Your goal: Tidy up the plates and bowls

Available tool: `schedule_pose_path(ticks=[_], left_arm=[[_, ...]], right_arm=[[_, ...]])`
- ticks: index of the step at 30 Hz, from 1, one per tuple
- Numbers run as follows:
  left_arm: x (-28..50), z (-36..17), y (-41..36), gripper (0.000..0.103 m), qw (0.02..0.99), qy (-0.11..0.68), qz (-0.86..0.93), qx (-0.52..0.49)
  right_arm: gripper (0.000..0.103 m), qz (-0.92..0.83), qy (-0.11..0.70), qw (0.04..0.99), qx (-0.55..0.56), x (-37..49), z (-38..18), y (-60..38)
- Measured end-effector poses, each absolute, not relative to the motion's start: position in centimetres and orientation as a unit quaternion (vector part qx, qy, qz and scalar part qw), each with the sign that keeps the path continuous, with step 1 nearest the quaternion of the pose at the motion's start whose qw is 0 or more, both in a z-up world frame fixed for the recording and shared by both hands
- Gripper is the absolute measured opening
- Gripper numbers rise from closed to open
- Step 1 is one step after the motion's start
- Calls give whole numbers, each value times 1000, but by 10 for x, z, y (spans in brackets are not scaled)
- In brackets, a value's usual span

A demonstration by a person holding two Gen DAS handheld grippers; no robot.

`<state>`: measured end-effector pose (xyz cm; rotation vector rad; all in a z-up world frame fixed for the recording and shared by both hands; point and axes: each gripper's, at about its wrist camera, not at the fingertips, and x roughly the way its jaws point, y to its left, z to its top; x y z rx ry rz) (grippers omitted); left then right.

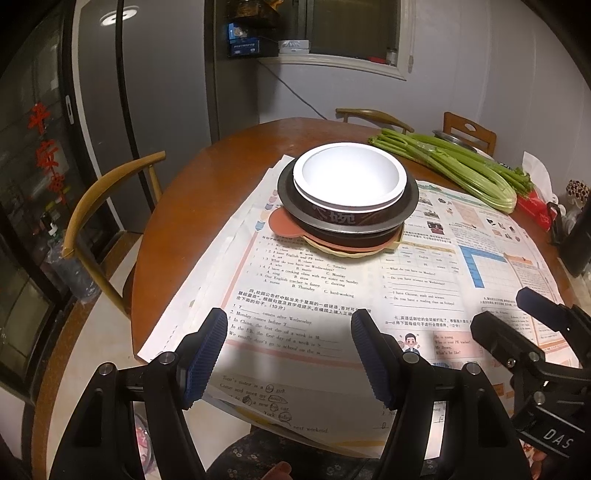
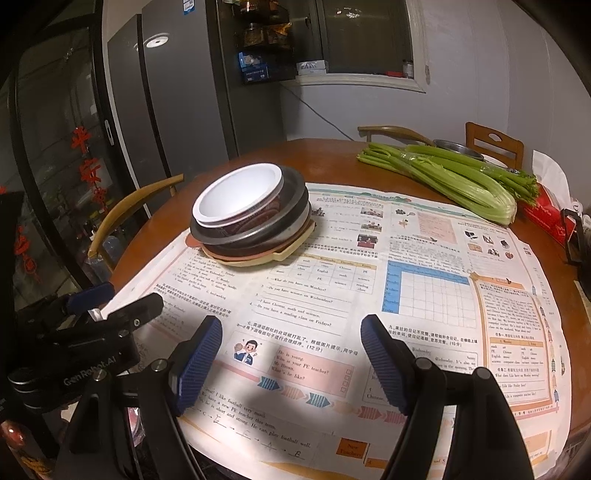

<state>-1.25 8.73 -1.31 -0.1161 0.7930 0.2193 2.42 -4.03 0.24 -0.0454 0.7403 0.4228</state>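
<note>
gaping wide, empty: left claw [image 1: 290, 350], right claw [image 2: 291, 360].

A round wooden desk [image 1: 207, 184] stood on pale floor tiles [image 1: 107, 291], with curved-back wooden chairs [image 1: 110, 199] around it. Far off, a grey refrigerator [image 1: 162, 74] stood left of a white-framed window [image 1: 354, 33] in the pale wall [image 1: 480, 74].
</note>
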Motion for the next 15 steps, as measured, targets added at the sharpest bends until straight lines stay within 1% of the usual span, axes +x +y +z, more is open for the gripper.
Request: schedule_pose_path(ticks=[15], left_arm=[[-10,-17,90,71,911,393,110,-57]], right_arm=[[77,202,363,910,-18,25,1,-43]])
